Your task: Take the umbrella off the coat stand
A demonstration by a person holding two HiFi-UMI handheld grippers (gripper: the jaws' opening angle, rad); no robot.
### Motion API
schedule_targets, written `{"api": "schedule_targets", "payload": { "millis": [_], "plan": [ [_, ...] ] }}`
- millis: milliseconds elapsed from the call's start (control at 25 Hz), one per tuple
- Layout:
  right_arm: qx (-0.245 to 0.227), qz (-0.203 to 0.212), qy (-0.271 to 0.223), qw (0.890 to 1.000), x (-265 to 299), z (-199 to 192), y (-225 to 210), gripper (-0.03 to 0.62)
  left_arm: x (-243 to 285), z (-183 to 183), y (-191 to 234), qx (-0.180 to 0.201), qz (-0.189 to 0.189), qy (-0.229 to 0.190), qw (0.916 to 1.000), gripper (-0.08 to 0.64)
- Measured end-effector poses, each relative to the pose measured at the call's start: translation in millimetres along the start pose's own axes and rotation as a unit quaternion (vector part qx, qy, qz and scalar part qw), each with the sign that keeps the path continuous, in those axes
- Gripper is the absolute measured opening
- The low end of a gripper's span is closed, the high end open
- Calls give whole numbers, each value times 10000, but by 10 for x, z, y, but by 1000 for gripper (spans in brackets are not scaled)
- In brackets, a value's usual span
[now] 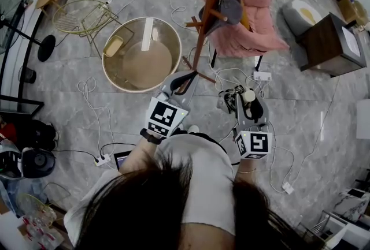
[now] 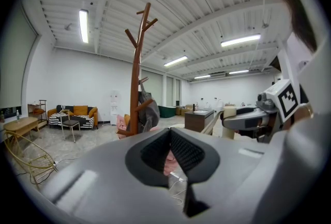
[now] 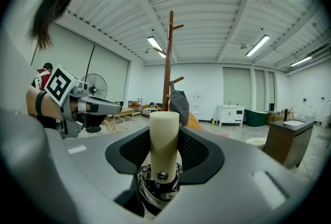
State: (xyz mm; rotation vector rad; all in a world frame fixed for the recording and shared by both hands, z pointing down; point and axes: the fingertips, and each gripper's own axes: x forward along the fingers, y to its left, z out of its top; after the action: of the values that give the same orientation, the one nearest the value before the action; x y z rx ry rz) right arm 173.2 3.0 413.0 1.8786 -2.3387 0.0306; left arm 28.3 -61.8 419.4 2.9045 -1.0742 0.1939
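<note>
The wooden coat stand (image 1: 211,6) rises in front of me, with a grey bag (image 1: 228,9) hung on one of its pegs. In the right gripper view the stand (image 3: 168,62) stands apart behind the jaws. My right gripper (image 1: 250,101) is shut on the cream handle (image 3: 164,135) of the folded umbrella (image 1: 231,99); its dark canopy (image 3: 158,192) bunches below the jaws. The umbrella is off the stand, held upright. My left gripper (image 1: 184,82) hovers close to the pole with its tips together and nothing between them; in its own view the stand (image 2: 136,78) is off to the left.
A round glass-top table (image 1: 141,52) stands left of the stand, a pink armchair (image 1: 248,23) behind it, a dark wooden cabinet (image 1: 326,44) to the right. A wire chair (image 1: 81,15) and a fan (image 1: 11,12) are at far left. Cables (image 1: 92,104) trail across the floor.
</note>
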Motion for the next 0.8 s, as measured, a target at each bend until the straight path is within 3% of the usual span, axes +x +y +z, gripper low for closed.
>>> {"api": "schedule_targets", "payload": {
  "millis": [800],
  "plan": [
    [9,52,-55,10000,72,21,-84,155,45,29,36,70,109,-35,9999,58]
  ]
}}
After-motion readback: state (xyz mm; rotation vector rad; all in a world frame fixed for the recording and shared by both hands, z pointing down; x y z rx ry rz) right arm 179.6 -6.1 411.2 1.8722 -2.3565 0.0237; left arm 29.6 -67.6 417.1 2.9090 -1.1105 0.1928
